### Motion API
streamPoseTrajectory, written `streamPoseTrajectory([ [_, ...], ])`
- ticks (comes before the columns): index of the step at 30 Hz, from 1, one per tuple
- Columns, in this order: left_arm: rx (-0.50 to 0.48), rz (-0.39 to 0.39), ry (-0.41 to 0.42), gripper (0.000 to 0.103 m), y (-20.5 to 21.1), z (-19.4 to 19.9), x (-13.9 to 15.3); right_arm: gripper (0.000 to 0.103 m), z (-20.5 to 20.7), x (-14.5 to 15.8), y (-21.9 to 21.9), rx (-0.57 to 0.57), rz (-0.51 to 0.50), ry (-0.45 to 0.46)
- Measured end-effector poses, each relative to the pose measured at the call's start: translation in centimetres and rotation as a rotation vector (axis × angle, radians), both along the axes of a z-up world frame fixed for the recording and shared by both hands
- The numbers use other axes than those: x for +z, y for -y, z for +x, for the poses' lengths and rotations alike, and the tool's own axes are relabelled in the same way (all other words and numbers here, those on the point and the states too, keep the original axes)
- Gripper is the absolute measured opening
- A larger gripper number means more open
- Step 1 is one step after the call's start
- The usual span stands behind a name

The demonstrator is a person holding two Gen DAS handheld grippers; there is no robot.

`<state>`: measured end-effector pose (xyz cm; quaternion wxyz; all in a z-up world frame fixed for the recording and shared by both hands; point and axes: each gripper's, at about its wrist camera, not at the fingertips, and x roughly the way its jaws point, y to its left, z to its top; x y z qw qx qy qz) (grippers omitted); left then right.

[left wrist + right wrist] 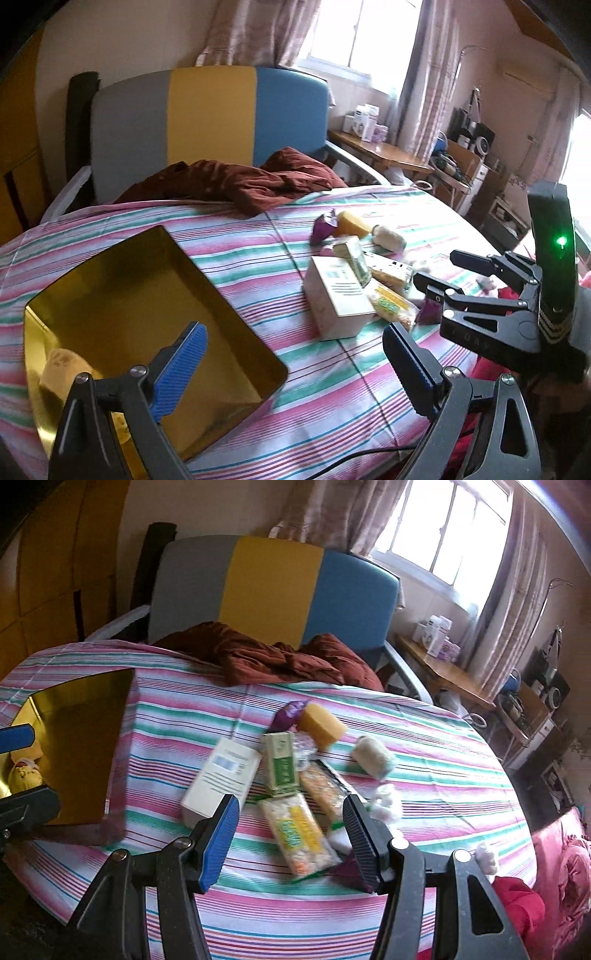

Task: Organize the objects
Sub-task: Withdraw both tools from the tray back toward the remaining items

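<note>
A pile of small goods lies mid-bed on the striped sheet: a white box, a green carton, a yellow sponge, a purple packet, a white roll and two snack packs. My right gripper hovers open over the nearer snack pack, its pads pressing on nothing. An open gold tin sits to the left with a small yellow bagged item inside. My left gripper stands open at the tin's near right corner, holding nothing. The right gripper also shows beside the pile.
A crumpled red-brown blanket lies against the grey, yellow and blue headboard. A wooden side table with bottles stands right of the bed. Red cloth lies at the bed's near right. A black cable runs under my left gripper.
</note>
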<state>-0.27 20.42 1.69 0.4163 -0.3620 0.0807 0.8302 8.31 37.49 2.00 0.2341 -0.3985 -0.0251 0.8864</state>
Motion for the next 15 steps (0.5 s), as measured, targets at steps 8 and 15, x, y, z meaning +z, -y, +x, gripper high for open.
streamPoseTrajectory([
  [8,-0.058,-0.013,0.008,0.096,-2.8,0.8,-0.4,0.059,1.3,0.4,-2.7,-0.042,0.035,0.023],
  [15,-0.100,-0.019,0.010,0.096,-5.1,1.4,-0.5,0.059,2.5,0.3,-5.2,-0.064,0.060,0.058],
])
